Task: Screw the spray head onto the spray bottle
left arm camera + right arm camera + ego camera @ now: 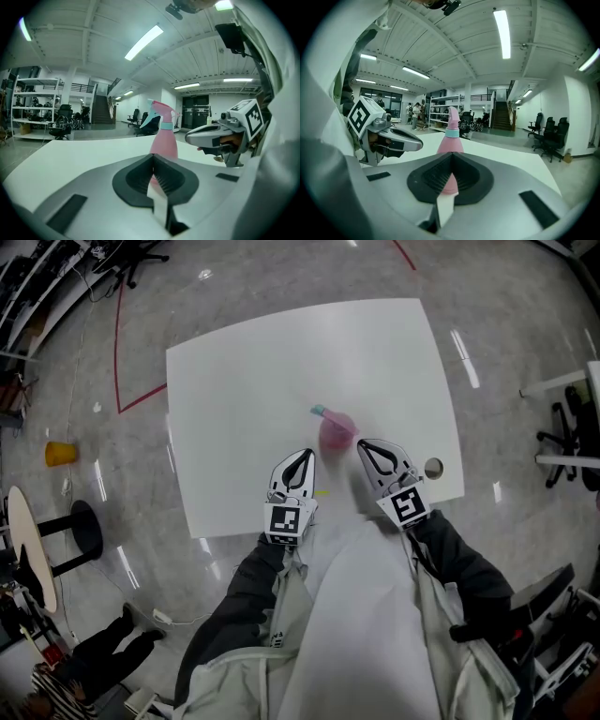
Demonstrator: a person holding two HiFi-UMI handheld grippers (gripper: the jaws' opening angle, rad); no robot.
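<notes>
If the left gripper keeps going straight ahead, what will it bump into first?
The left gripper would most likely meet the pink spray bottle first; it stands on the white table right ahead of the shut jaws.

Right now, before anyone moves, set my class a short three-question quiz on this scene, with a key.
1. True or false: the left tool grips the bottle.
2. Where is the bottle? A: upright on the table. B: on its side. C: on the floor.
3. Fill in: the right tool has its jaws ____.
Key: 1 false; 2 A; 3 shut.
</notes>
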